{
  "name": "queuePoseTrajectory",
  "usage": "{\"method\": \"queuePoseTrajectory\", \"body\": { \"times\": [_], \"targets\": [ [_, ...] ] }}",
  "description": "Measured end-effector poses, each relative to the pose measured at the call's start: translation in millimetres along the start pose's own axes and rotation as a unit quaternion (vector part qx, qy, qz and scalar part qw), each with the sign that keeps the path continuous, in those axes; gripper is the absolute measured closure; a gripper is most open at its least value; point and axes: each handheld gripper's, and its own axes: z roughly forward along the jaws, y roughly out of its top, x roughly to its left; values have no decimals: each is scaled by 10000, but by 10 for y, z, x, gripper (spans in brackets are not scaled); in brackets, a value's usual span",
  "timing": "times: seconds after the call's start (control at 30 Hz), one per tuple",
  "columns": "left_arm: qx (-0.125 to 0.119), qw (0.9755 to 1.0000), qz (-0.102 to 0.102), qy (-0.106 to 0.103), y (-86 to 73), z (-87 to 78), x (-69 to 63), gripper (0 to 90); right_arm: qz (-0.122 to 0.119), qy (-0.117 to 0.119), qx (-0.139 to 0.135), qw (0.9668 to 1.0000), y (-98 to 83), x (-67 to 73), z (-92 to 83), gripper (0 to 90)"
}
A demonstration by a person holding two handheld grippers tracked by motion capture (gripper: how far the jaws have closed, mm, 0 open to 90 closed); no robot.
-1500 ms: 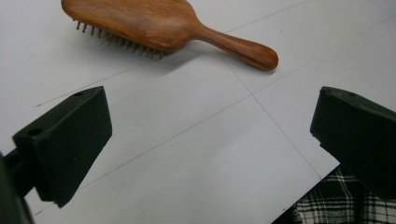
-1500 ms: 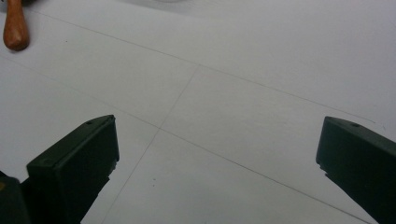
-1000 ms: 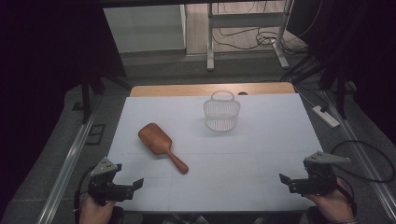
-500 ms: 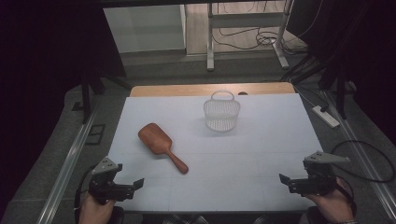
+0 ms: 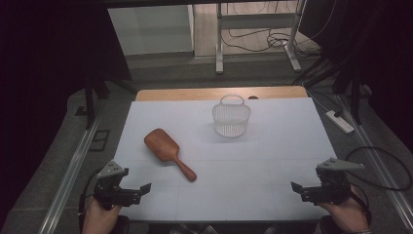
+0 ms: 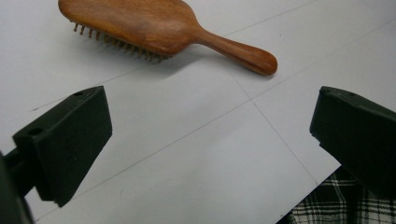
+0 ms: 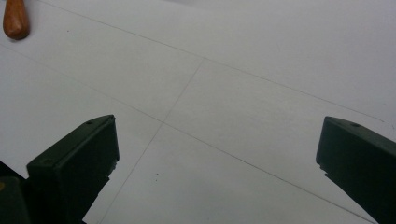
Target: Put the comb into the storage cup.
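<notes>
- Hairbrush (image 5: 168, 152) of reddish wood lies on the white table sheet (image 5: 272, 161), left of centre, bristles down, its handle slanting toward the person's edge. In the left gripper view the brush (image 6: 154, 28) sits just ahead of the jaws, with the rounded handle end nearest, so the handle looks like the natural part to pinch.
- Left gripper (image 5: 145, 187) rests low at the near left corner of the table, held in the person's hand, near the handle tip but apart from it. Its jaws stand wide apart with nothing between them, which suits a reach that is not yet begun.
- Right gripper (image 5: 295, 187) sits at the near right corner, well apart from the brush; its own view catches the handle tip (image 7: 15, 19) at the far upper left. Its jaws are likewise spread and empty, apparently parked.
- Basket (image 5: 231, 117), white, meshed, with a loop handle, stands upright toward the far side, right of the brush and well apart from it; judging by the layout, it is a likely place for the brush to go.
</notes>
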Motion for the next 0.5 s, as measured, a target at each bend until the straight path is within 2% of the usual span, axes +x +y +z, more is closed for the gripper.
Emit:
{"method": "queuePoseTrajectory", "body": {
  "times": [0.5],
  "targets": [
    [41, 9999, 1, -142, 110, 81, 12, 0, -13, 15, 21, 10000, -1, 1, 5, 0]
  ]
}}
